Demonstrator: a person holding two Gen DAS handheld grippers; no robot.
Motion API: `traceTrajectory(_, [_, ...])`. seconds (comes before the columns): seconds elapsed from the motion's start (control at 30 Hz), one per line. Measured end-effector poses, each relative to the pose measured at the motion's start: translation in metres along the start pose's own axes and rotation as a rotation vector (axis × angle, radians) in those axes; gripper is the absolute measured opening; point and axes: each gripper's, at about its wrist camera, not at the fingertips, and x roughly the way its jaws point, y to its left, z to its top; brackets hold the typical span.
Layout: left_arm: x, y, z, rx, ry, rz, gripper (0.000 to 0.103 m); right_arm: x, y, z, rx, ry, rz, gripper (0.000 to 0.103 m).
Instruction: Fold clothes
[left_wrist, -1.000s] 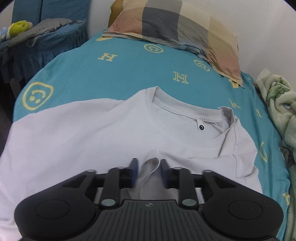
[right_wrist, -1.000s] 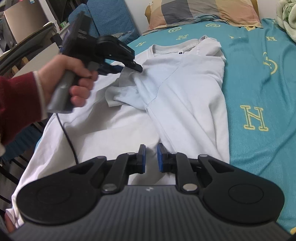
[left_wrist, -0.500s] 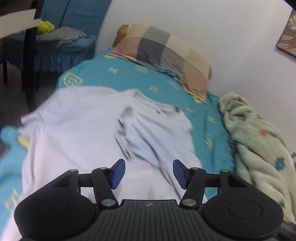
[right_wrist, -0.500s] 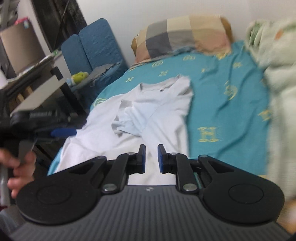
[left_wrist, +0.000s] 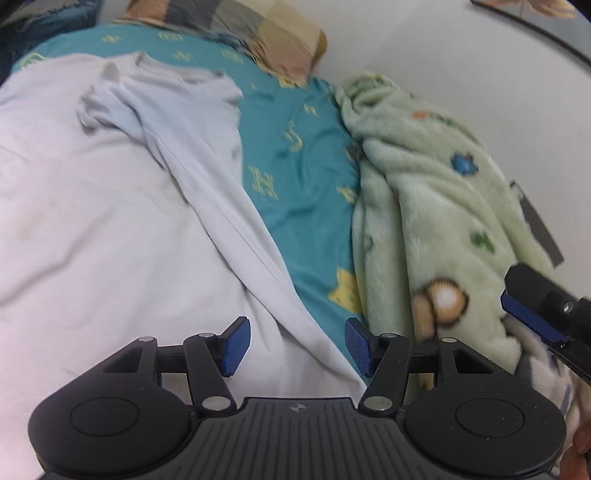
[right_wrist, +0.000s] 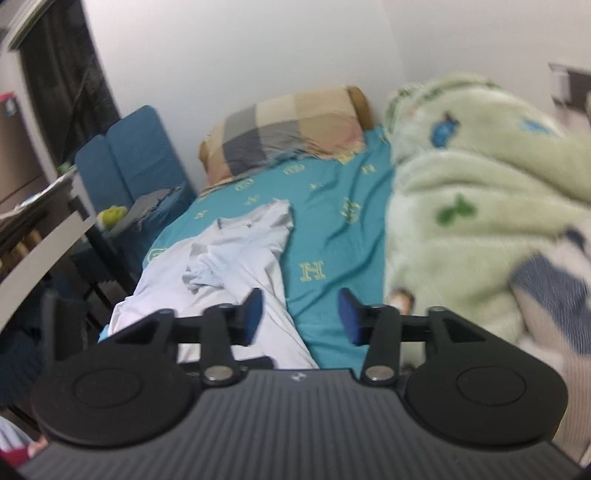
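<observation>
- The left gripper (left_wrist: 297, 345) hangs over the near edge of the white T-shirt (left_wrist: 122, 206), its blue fingers (left_wrist: 234, 345) apart and empty.
- The right gripper (right_wrist: 300, 316) is opening, its fingers (right_wrist: 253, 315) spreading with nothing between them.
- The T-shirt lies on the teal bed sheet (left_wrist: 295, 155), one sleeve folded inward.
- Beside it lies a green fleece blanket (left_wrist: 436, 192).
- Farthest, a checked pillow (right_wrist: 284, 129) rests against the wall.
</observation>
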Motion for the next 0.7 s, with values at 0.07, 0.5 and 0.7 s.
traceTrajectory(0.07, [0.021,-0.004,-0.003,0.034,0.042,0.005,0.059,0.007,-0.005,0.001,0.036,0.007,0.005,0.055])
traceTrajectory(0.5, [-0.010,0.016,0.010,-0.001,-0.028,-0.167,0.001,0.030,-0.011,-0.010,0.076,0.085,0.010,0.055])
traceTrajectory(0.7, [-0.069,0.053,0.044,-0.008,0.066,-0.119,0.001,0.040,-0.006,-0.015,0.073,0.152,0.050,0.055])
